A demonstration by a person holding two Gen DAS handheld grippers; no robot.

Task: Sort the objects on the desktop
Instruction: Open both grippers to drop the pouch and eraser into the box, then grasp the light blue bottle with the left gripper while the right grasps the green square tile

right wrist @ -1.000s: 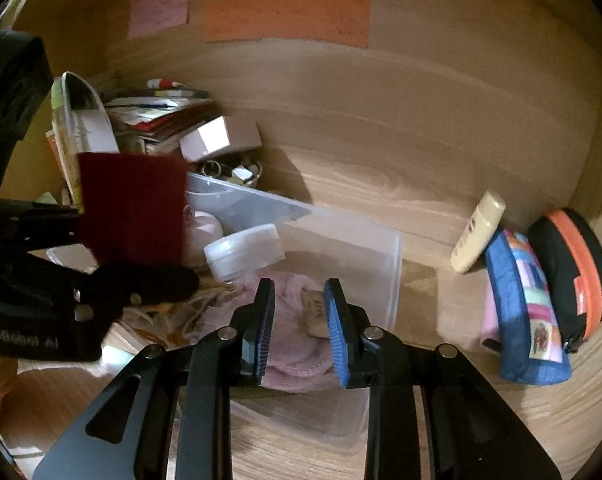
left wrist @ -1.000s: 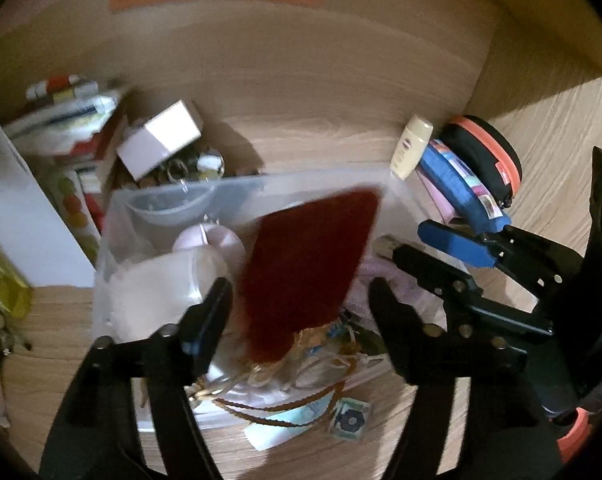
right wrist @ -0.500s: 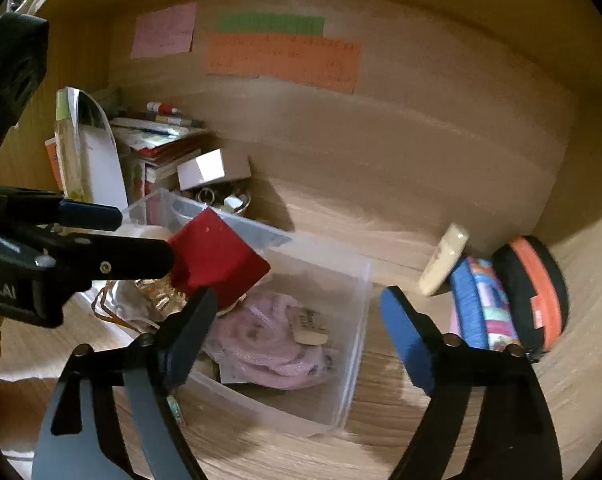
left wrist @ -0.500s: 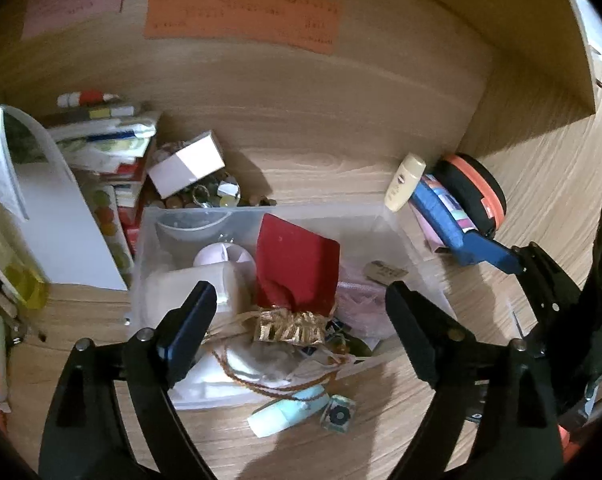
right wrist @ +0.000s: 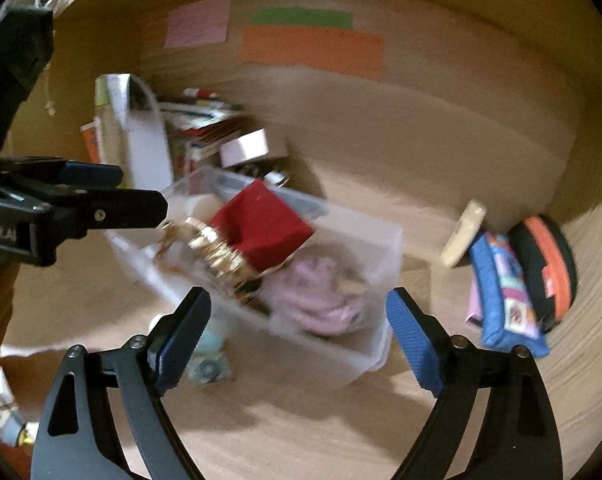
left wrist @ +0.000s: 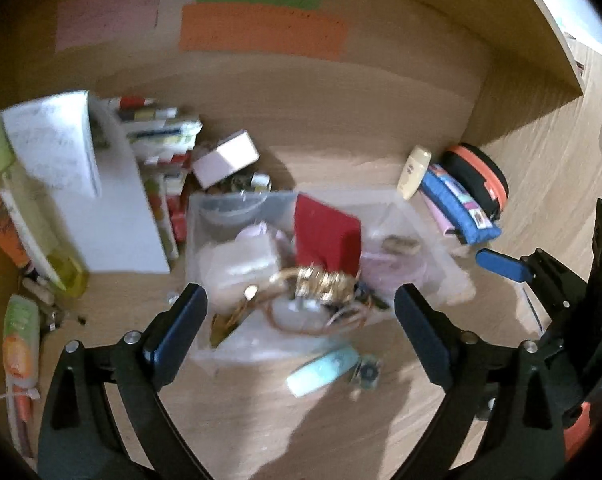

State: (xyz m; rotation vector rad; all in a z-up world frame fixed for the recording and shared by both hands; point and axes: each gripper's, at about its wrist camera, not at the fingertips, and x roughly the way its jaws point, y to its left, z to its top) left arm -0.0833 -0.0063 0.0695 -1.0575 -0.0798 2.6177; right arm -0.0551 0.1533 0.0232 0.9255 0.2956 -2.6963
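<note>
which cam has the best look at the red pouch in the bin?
Left wrist: the red pouch sits near frame centre, standing in the clear bin, gold tie below it, only mildly blurred. Right wrist shows it too, from the side, more motion-blurred.

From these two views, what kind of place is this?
Probably a home desk or study nook: paper notes stuck on the wooden back panel, a stack of books at the left, and a clear plastic bin of small odds and ends.
</note>
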